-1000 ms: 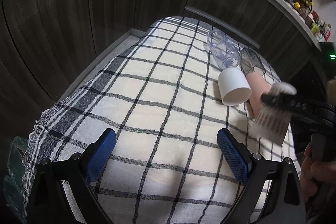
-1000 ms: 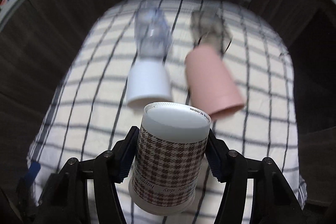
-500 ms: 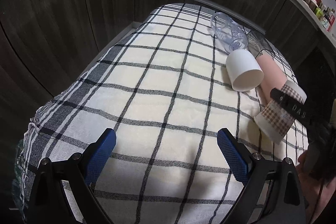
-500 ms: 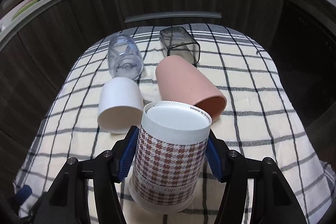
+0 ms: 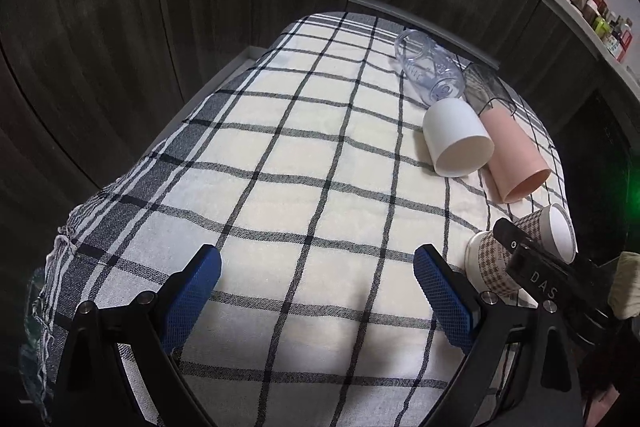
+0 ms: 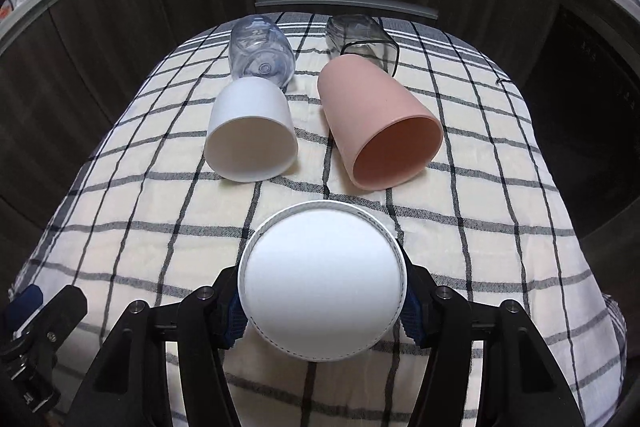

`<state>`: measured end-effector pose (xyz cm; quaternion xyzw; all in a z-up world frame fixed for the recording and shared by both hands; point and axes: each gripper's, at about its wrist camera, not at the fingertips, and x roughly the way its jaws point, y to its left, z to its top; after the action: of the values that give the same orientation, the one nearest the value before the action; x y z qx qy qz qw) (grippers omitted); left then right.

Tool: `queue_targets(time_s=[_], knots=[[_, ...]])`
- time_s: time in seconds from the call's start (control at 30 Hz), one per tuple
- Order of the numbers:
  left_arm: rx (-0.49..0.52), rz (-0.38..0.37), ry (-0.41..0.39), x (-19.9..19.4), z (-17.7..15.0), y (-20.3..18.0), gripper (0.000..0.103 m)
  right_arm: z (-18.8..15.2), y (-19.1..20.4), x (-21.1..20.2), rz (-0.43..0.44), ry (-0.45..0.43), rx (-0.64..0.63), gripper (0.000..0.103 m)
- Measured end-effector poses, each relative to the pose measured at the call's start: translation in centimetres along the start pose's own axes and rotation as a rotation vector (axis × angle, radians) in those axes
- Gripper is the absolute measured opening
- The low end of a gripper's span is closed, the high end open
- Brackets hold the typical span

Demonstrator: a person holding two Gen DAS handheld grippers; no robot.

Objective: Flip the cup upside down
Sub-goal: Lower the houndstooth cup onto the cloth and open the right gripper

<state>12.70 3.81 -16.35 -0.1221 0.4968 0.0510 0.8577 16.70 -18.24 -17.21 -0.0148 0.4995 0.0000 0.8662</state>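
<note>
- Currently, the placing step of the flip is judged to be in hand: the houndstooth paper cup (image 6: 322, 281) is being held by the right gripper (image 6: 320, 311) with its white base turned toward the wrist camera and its mouth pointed down at the checked cloth (image 5: 280, 155).
- From the left wrist view, the cup's wide rim is being shown low and close to the cloth at the near right edge; whether it is touching cannot be told.
- The cup is being clamped by its sides, with the blue pads (image 6: 232, 319) closed against the wall on both flanks.
- The next move is judged to call for a straight lowering until the rim is seated flat, and only then a parting of the jaws, so that the light cup is not being tipped.
- The right gripper is being held low over the near part of the cloth and pitched steeply down, well short of the white cup (image 6: 252, 139) and the pink cup (image 6: 380, 131), both of which are lying on their sides.
- The left gripper (image 5: 316, 303) is being held idle over bare cloth, its jaws spread wide with nothing between them.
- A clear bottle (image 6: 260, 47) and a smoky glass (image 6: 360, 39) are lying farther back.
</note>
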Motion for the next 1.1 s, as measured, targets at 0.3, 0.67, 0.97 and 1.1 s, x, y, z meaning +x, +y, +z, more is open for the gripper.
queue_targets(time_s=[0.3, 0.67, 0.97, 1.1], knots=[[0.04, -0.044, -0.054, -1.3, -0.3, -1.0, 0.098, -1.2, -1.1, -3.2, 0.005, -0.082, 0.036, 0.076], [0.106, -0.053, -0.241, -5.0, -0.8, -2.3, 0.099, -3.1, -1.1, -10.7, -0.003, -0.31, -0.017, 0.089], [0.161, -0.068, -0.359, -7.6, -1.6, -3.7, 0.103, -4.8, -2.6, -13.4, 0.004, -0.347, 0.025, 0.089], [0.194, -0.061, -0.391, -8.4, -2.1, -4.5, 0.103, -5.5, -3.5, -14.2, -0.011, -0.363, 0.046, 0.09]])
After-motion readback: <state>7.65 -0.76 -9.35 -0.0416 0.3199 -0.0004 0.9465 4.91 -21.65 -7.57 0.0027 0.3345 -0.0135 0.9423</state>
